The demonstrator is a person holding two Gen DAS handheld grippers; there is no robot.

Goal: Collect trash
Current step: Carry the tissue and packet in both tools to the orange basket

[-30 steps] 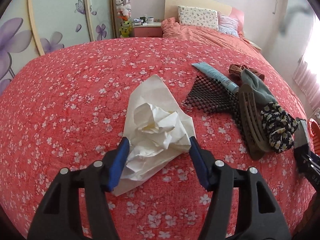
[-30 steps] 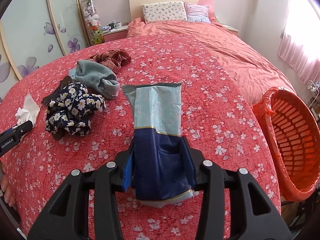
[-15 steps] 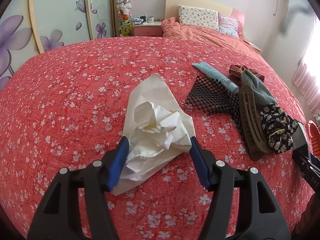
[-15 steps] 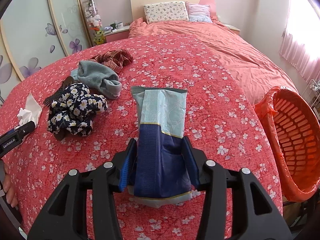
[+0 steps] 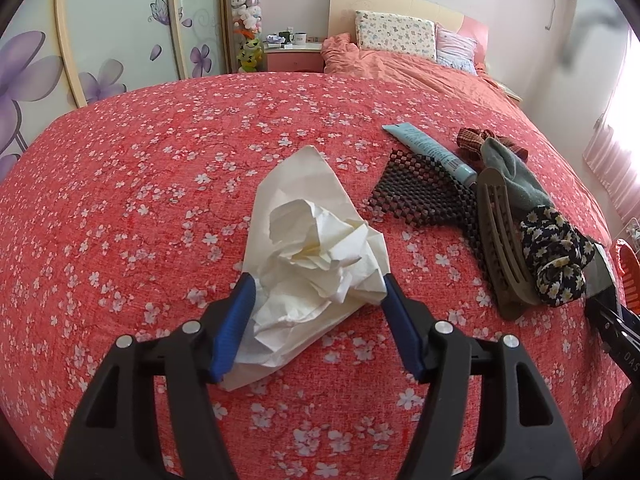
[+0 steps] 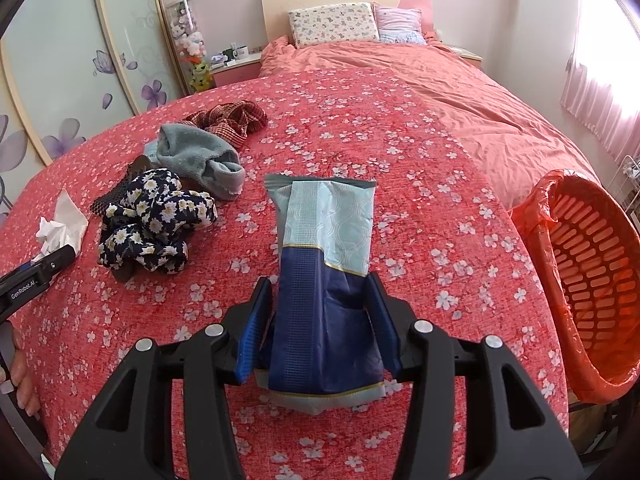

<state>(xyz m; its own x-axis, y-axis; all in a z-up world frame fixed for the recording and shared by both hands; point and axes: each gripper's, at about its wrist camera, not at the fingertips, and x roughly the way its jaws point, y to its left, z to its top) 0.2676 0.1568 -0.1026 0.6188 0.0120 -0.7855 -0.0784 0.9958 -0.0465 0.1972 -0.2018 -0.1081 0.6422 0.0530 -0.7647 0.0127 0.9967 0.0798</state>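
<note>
A crumpled white tissue (image 5: 316, 252) lies on the red flowered bedspread (image 5: 140, 208). My left gripper (image 5: 316, 300) is open, with its blue pads on either side of the tissue's near end. In the right wrist view, my right gripper (image 6: 320, 308) is shut on a blue and pale green empty wrapper (image 6: 326, 264) and holds it over the bed. An orange slotted bin (image 6: 592, 280) with an orange liner stands at the bed's right edge. The tissue also shows far left in the right wrist view (image 6: 60, 224).
A pale blue tube (image 5: 430, 150), a dark mesh mat (image 5: 424, 196), a brown comb-like clip (image 5: 504, 248), a grey-green sock (image 6: 200, 160), a daisy-print scrunchie (image 6: 152, 220) and a red checked cloth (image 6: 230, 120) lie on the bed. Pillows sit at the headboard.
The right gripper has lifted and drawn the wrapper slightly towards me. The left gripper has stayed open around the tissue with almost no movement.
</note>
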